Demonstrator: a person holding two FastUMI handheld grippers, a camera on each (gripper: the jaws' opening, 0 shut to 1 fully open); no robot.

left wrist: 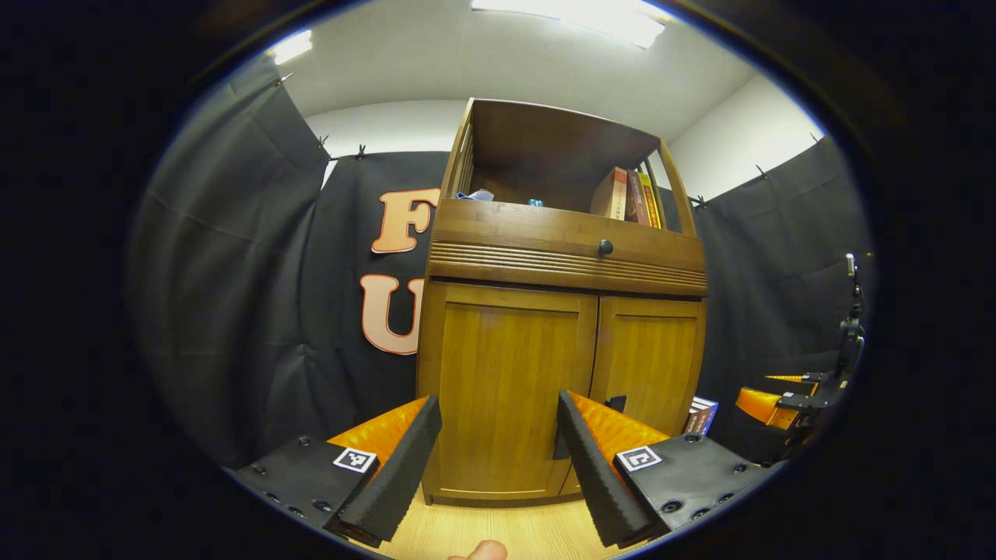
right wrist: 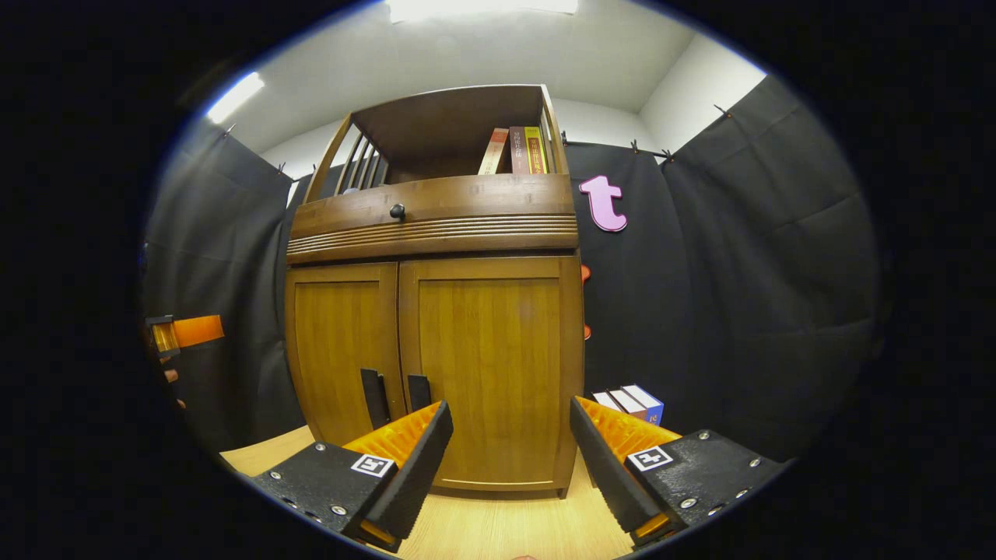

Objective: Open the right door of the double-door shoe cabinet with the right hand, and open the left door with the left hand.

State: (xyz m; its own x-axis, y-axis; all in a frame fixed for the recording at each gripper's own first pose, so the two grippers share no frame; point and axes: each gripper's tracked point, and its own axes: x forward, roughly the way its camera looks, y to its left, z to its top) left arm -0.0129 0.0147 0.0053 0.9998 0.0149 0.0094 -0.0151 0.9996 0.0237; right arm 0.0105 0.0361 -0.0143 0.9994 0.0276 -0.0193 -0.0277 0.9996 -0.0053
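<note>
Your left gripper [left wrist: 498, 459] hangs low in front of the shoe cabinet [left wrist: 564, 233], its fingers spread wide with nothing between them but open air, and through that gap in the left gripper view you see the left door [left wrist: 506, 389], shut and flush with its frame. Just right of it the right door [left wrist: 654, 365] is shut as well, and a dark handle [left wrist: 616, 403] shows near the seam, partly hidden behind your right-hand finger. Above both doors runs a drawer front with a round knob [left wrist: 605, 247], and the open shelf on top holds a few books [left wrist: 629, 196] leaning at its right end (the small items at the shelf's left are too small to make out). Farther right, at the edge of that view, the other gripper [left wrist: 778, 404] is off to the side of the cabinet. In the right gripper view, your right gripper [right wrist: 510, 459] is also wide open and empty, aimed at the right door [right wrist: 494, 365], with the two upright handles [right wrist: 397, 397] just left of its left finger. More books [right wrist: 630, 403] sit on the wooden floor [right wrist: 498, 529] beside the cabinet's right side.
</note>
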